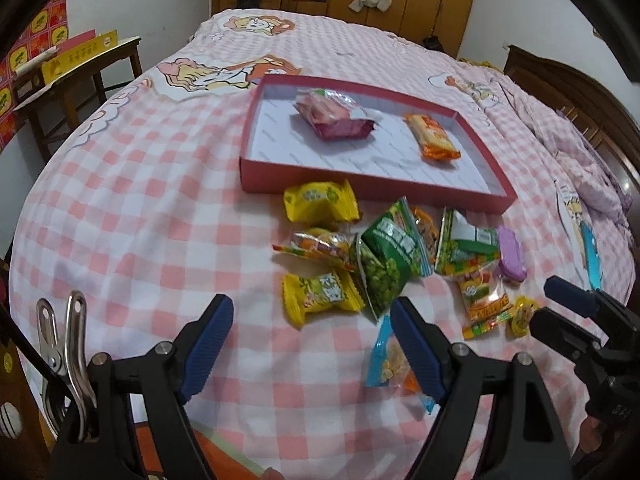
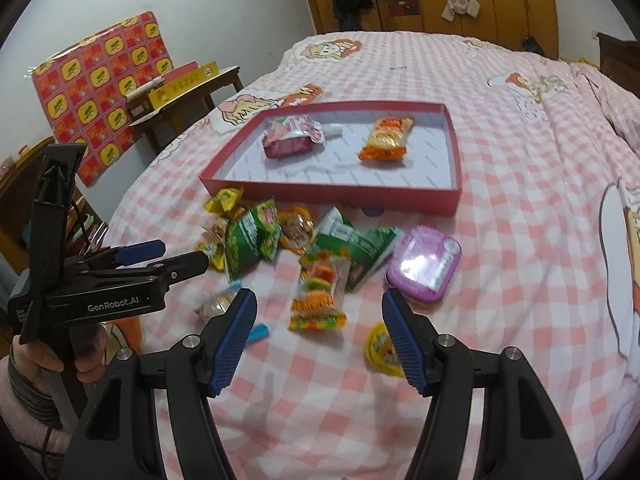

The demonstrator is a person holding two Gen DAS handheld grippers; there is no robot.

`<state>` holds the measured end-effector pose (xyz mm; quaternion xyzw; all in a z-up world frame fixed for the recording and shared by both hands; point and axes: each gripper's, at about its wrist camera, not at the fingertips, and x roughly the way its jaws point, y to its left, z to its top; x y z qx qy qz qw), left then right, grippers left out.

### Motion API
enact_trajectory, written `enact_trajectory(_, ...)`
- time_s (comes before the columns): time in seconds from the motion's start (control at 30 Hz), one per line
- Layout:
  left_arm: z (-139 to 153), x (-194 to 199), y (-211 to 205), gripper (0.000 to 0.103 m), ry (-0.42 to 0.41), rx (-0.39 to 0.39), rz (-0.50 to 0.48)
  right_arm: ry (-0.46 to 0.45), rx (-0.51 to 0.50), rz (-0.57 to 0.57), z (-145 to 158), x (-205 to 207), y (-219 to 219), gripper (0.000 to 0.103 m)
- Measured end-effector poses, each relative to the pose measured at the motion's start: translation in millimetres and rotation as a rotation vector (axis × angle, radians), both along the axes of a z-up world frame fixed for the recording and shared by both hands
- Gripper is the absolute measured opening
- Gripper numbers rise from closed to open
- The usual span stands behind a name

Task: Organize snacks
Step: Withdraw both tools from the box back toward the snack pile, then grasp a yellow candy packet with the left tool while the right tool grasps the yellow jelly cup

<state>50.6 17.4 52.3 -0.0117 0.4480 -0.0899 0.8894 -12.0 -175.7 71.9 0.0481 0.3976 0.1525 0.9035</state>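
two grippers hang over the bed (image 2: 500, 184), both tilted down toward the pile of snacks. the left gripper (image 1: 312, 340) has its jaws spread wide and released, nothing between the pads; a yellow pack (image 1: 320, 294) lies just beyond them and a blue pack (image 1: 386, 364) sits against its right finger. in the right wrist view a hand (image 2: 48, 360) with a pink sleeve grips that tool's handle. the right gripper (image 2: 320, 334) also stands released, jaws apart around bare quilt, with a gummy burger pack (image 2: 320, 296) lying just ahead between the fingers and a small round yellow jelly cup (image 2: 380, 350) partly behind its right finger.

a red tray (image 2: 436, 200) lies farther up the bed, holding two snacks well apart: a pink wafer pack (image 2: 290, 138) and an orange biscuit pack (image 2: 386, 140). the loose pile lies just in front of the tray's near wall: two yellow packs, two green pea packs (image 1: 386, 262), a purple tin (image 2: 424, 264) at the right edge, and a few clear-wrapped sweets, too jumbled to count surely. a wooden side table (image 2: 192, 100) with yellow boxes stands left of the bed, and a metal clip (image 1: 68, 344) shows beside the left gripper.
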Motion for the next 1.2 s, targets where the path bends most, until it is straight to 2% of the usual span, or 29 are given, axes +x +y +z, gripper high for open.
enact_trajectory(0.13, -8, 2, -3, 0.073, 0.011, 0.008, -0.002, 0.013, -0.002, -0.003, -7, -6, -5, 0.067)
enact_trajectory(0.37, -16, 10, 5, 0.056, 0.033, -0.067, 0.017, 0.019, -0.004, -0.010, -12, -10, -12, 0.067)
enact_trajectory(0.5, -15, 11, 4, 0.055, 0.011, -0.099, 0.000, 0.008, -0.016, -0.029, -12, -11, -15, 0.067)
enact_trajectory(0.67, -21, 10, -7, 0.053, -0.005, -0.042, -0.017, 0.015, -0.017, -0.045, -17, -8, -19, 0.067)
enact_trajectory(0.93, -22, 9, -5, 0.040, -0.022, -0.059, -0.012, 0.065, -0.012, -0.067, -31, -2, -25, 0.067)
enact_trajectory(1.2, -25, 6, -2, 0.038, -0.015, -0.061, -0.005, 0.079, 0.011, -0.079, -39, 1, -32, 0.067)
